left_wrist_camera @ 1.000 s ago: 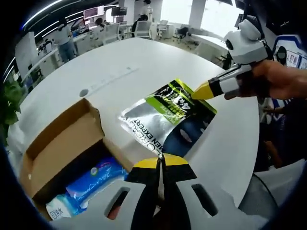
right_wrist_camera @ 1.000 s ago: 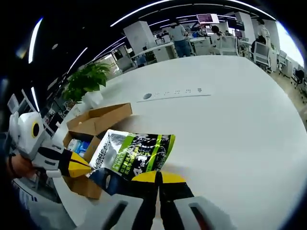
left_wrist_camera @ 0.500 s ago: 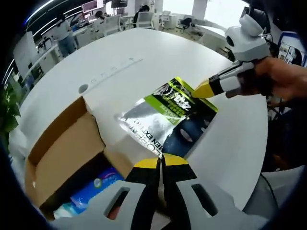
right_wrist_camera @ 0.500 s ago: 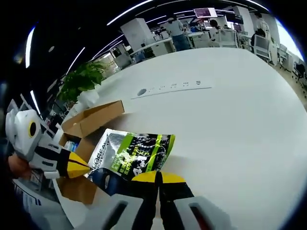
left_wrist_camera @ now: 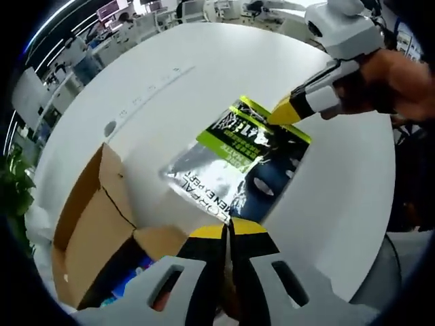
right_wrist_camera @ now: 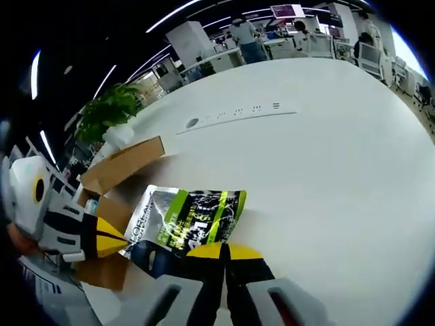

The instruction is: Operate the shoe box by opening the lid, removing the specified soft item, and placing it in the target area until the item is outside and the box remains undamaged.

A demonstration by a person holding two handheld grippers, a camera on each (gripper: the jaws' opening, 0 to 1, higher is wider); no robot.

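While pinched flat, glossy foil pouch (left_wrist_camera: 239,161)

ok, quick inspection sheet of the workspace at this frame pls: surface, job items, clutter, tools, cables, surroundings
Surface: round white table with an inset strip of ports.
Job's things: cardboard shoe box open, flap raised, blue packs inside; silver and green pouch is out of the box, over the table.
Clutter: nothing seen.
Tools: left tool shut on one pouch edge; right tool shut on the opposite edge.
Cables: nothing seen.
Surroundings: open office, desks, people, potted plant.
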